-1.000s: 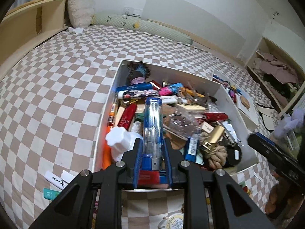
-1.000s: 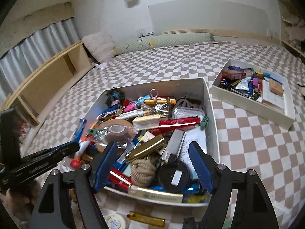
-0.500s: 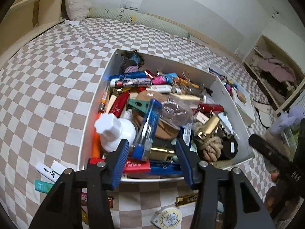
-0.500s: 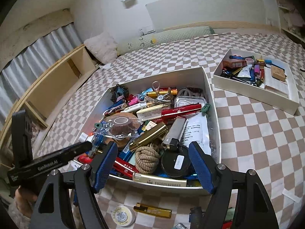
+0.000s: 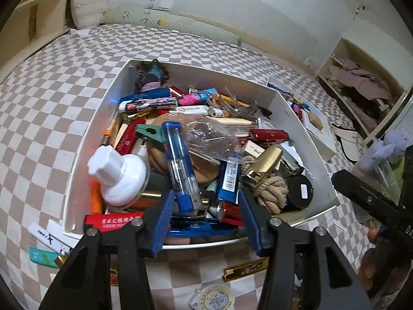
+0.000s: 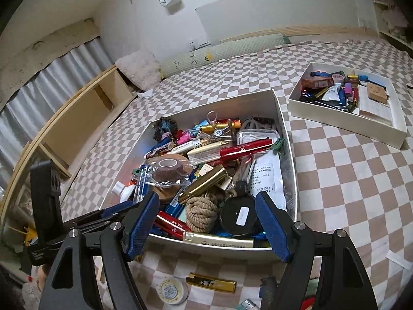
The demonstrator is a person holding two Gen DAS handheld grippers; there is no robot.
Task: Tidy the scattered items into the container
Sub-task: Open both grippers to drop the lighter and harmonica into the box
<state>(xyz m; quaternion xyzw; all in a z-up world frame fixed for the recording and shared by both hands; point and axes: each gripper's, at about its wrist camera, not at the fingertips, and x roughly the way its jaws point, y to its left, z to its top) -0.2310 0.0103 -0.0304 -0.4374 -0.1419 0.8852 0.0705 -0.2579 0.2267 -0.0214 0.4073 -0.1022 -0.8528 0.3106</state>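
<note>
A large white box (image 5: 85,139) (image 6: 282,129), heaped with lighters, pens and small items, sits on the checked bedspread. A clear blue lighter (image 5: 180,170) lies tilted on the heap beside a white bottle (image 5: 118,173). My left gripper (image 5: 206,219) hovers open at the box's near edge; the lighter's blue end sits between its fingers, untouched by the pads. My right gripper (image 6: 207,226) stands open and holds nothing over the near edge, above a rope knot (image 6: 201,213) and a black round tin (image 6: 240,218). Loose in front lie a gold lighter (image 5: 245,268) (image 6: 211,283) and a round tin (image 5: 214,297) (image 6: 171,290).
A white lighter (image 5: 45,235) and a teal one (image 5: 41,257) lie left of the box. A second, smaller white box (image 6: 346,126) with items stands to the right. A wooden shelf (image 6: 85,118) runs along the left, and pillows line the wall.
My left gripper has opened and let go of the clear blue lighter, which now rests on the heap in the box. The gripper drew back toward the near edge. The right gripper barely moved.
</note>
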